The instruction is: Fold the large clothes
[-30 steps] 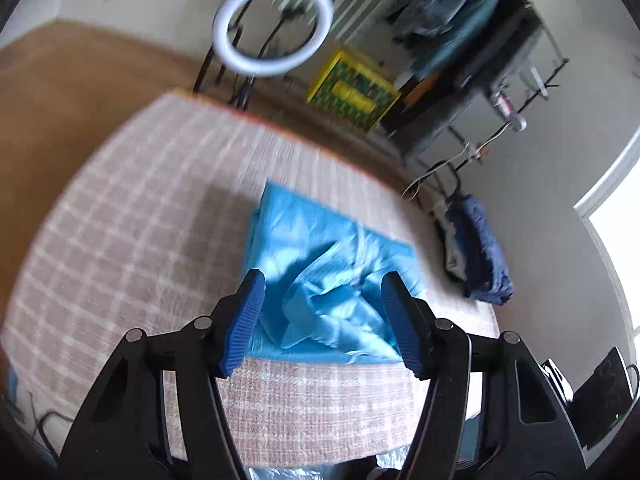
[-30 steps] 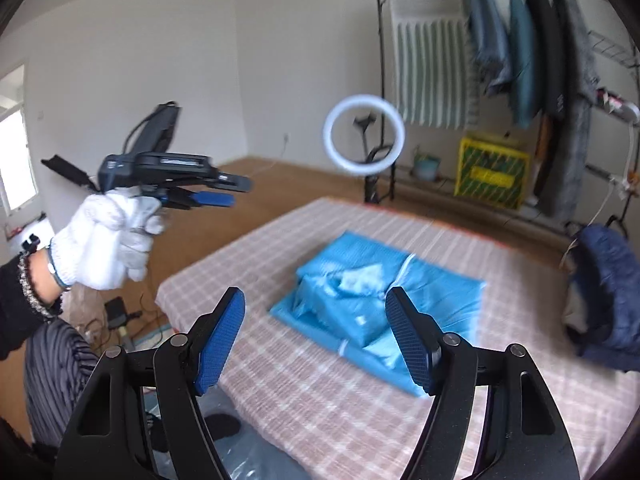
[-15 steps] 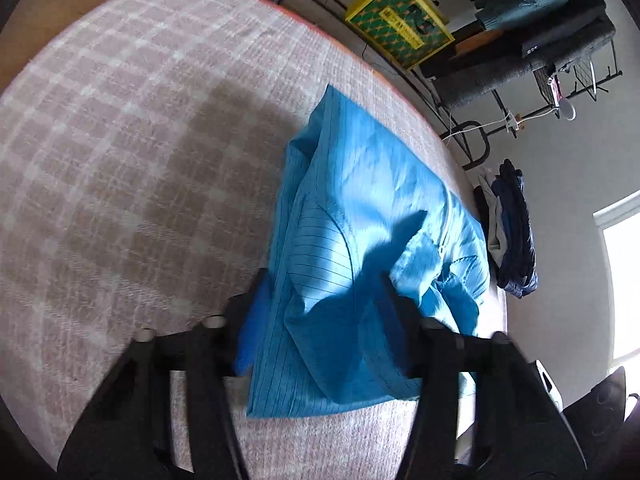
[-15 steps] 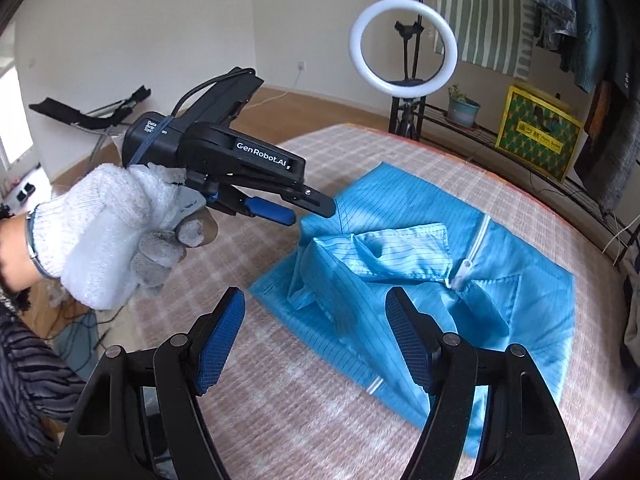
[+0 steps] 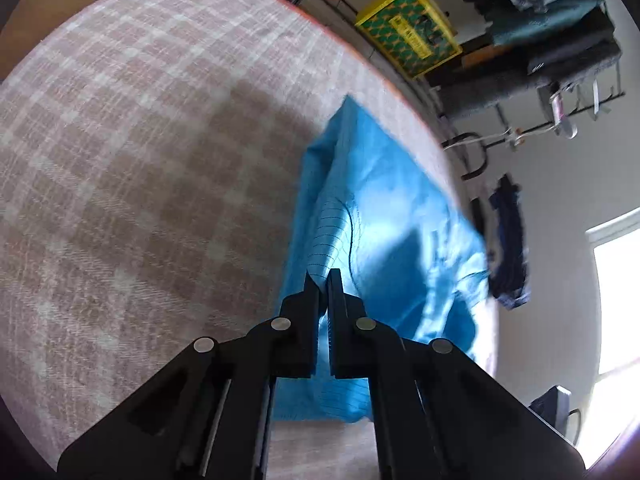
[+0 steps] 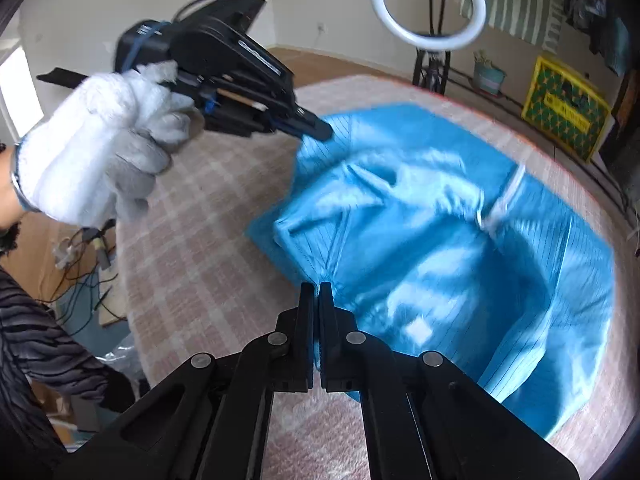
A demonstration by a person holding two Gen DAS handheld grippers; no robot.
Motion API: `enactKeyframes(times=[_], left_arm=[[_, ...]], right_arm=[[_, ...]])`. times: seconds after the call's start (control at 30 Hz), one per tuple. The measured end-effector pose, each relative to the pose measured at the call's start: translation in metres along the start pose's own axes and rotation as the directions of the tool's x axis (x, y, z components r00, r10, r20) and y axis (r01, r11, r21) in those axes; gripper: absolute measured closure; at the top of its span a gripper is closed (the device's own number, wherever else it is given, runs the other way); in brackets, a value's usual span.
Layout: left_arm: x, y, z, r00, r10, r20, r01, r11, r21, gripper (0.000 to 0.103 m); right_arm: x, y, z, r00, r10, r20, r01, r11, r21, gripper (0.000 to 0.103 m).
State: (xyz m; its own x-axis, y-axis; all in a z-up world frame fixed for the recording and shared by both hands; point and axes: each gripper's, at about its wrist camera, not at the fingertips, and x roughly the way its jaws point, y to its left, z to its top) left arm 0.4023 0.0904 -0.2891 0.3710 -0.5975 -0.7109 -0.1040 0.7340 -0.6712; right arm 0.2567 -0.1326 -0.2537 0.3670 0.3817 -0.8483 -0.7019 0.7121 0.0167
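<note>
A bright blue garment (image 5: 384, 232) with thin dark stripes lies partly folded on a pink checked bed cover (image 5: 140, 140). My left gripper (image 5: 323, 276) is shut, pinching a fold at the garment's near left edge. In the right wrist view the same blue garment (image 6: 440, 240) fills the middle, rumpled, with a white zip strip. My right gripper (image 6: 316, 286) is shut on its near edge. The left gripper (image 6: 320, 131), held by a white-gloved hand (image 6: 96, 152), grips the garment's far left corner and lifts it a little.
A ring light (image 6: 428, 4) on a stand, a yellow crate (image 6: 564, 108) and a clothes rack (image 5: 560, 32) stand past the bed. A dark blue garment (image 5: 508, 244) lies at the bed's far side. Cables (image 6: 80, 256) clutter the floor to the left.
Both grippers came down onto the blue garment and shut on its fabric. They stood wide open above it a second ago. The cloth now bunches up between them.
</note>
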Motion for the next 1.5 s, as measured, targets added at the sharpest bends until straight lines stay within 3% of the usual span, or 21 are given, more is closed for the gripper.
enactKeyframes(times=[0.2,0.3,0.37,0.47,0.53,0.6,0.67,0.7,0.8,0.9,0.93,1.0,1.03,1.07,1.2,1.27,1.3,1.33,1.43,1.5], left_arm=[[0.007,-0.001,-0.005,0.994,0.106,0.013,-0.106,0.993,0.049,0.1],[-0.006,-0.01,-0.008,0.991,0.129,0.043,-0.133,0.986,0.102,0.098],[-0.019,-0.015,-0.012,0.985,0.146,0.088,-0.156,0.979,0.131,0.098],[-0.035,-0.025,-0.025,0.987,0.104,0.124,-0.125,0.976,0.176,0.098],[-0.033,-0.031,-0.032,0.992,0.061,0.108,-0.082,0.975,0.205,0.098],[-0.021,-0.036,-0.039,0.996,0.052,0.068,-0.066,0.971,0.228,0.098],[-0.005,-0.035,-0.045,0.998,0.055,0.01,-0.056,0.972,0.23,0.098],[0.002,-0.034,-0.049,0.998,0.056,-0.016,-0.051,0.973,0.223,0.098],[0.021,-0.03,-0.063,0.993,0.082,-0.09,-0.058,0.97,0.235,0.098],[0.025,-0.035,-0.071,0.988,0.134,-0.071,-0.107,0.947,0.303,0.098],[0.024,-0.039,-0.07,0.986,0.148,-0.075,-0.117,0.941,0.319,0.098],[0.015,-0.046,-0.067,0.982,0.184,-0.041,-0.159,0.926,0.342,0.098],[0.008,-0.052,-0.065,0.981,0.196,-0.012,-0.179,0.918,0.354,0.098],[0.002,-0.057,-0.065,0.982,0.19,0.007,-0.18,0.915,0.361,0.098],[-0.028,-0.088,-0.069,0.987,0.135,0.082,-0.157,0.904,0.398,0.096],[-0.033,-0.106,-0.077,0.994,0.079,0.074,-0.103,0.905,0.412,0.082],[-0.035,-0.113,-0.085,0.998,0.038,0.055,-0.058,0.908,0.415,0.064],[-0.033,-0.124,-0.094,1.0,-0.002,0.029,-0.01,0.904,0.427,0.053],[-0.013,-0.157,-0.114,0.999,-0.025,-0.03,0.036,0.868,0.496,0.053],[0.002,-0.169,-0.121,0.998,-0.016,-0.055,0.043,0.851,0.523,0.053]], right_arm=[[-0.001,0.01,-0.005,1.0,0.028,-0.008,-0.028,0.999,-0.043,0.102],[-0.022,0.012,-0.002,0.996,0.087,-0.009,-0.087,0.995,-0.053,0.097],[-0.047,0.005,-0.005,0.993,0.114,0.034,-0.112,0.993,-0.039,0.088],[-0.089,-0.021,-0.017,0.983,0.121,0.139,-0.129,0.991,0.046,0.079],[-0.112,-0.052,-0.028,0.979,0.059,0.195,-0.092,0.982,0.162,0.079],[-0.125,-0.09,-0.044,0.975,-0.045,0.216,-0.027,0.947,0.319,0.078],[-0.126,-0.129,-0.065,0.971,-0.111,0.21,-0.006,0.873,0.488,0.055],[-0.123,-0.145,-0.073,0.973,-0.117,0.201,-0.014,0.832,0.555,0.049],[-0.103,-0.186,-0.102,0.98,-0.056,0.193,-0.101,0.694,0.713,0.048],[-0.085,-0.197,-0.108,0.976,0.024,0.218,-0.182,0.645,0.742,0.048],[-0.081,-0.197,-0.106,0.971,0.047,0.233,-0.208,0.642,0.738,0.048],[-0.073,-0.193,-0.1,0.968,0.084,0.235,-0.232,0.65,0.723,0.06],[-0.068,-0.192,-0.096,0.97,0.104,0.218,-0.231,0.655,0.719,0.08],[-0.064,-0.185,-0.093,0.975,0.112,0.193,-0.218,0.664,0.715,0.094],[-0.049,-0.174,-0.104,0.987,0.105,0.12,-0.159,0.684,0.712,0.098],[-0.048,-0.17,-0.108,0.988,0.104,0.11,-0.151,0.695,0.702,0.097],[-0.05,-0.166,-0.107,0.99,0.1,0.103,-0.143,0.709,0.69,0.097],[-0.053,-0.163,-0.106,0.991,0.099,0.094,-0.136,0.721,0.68,0.097],[-0.067,-0.156,-0.103,0.995,0.09,0.046,-0.097,0.737,0.669,0.096],[-0.086,-0.156,-0.101,0.994,0.085,0.068,-0.108,0.747,0.656,0.096]])
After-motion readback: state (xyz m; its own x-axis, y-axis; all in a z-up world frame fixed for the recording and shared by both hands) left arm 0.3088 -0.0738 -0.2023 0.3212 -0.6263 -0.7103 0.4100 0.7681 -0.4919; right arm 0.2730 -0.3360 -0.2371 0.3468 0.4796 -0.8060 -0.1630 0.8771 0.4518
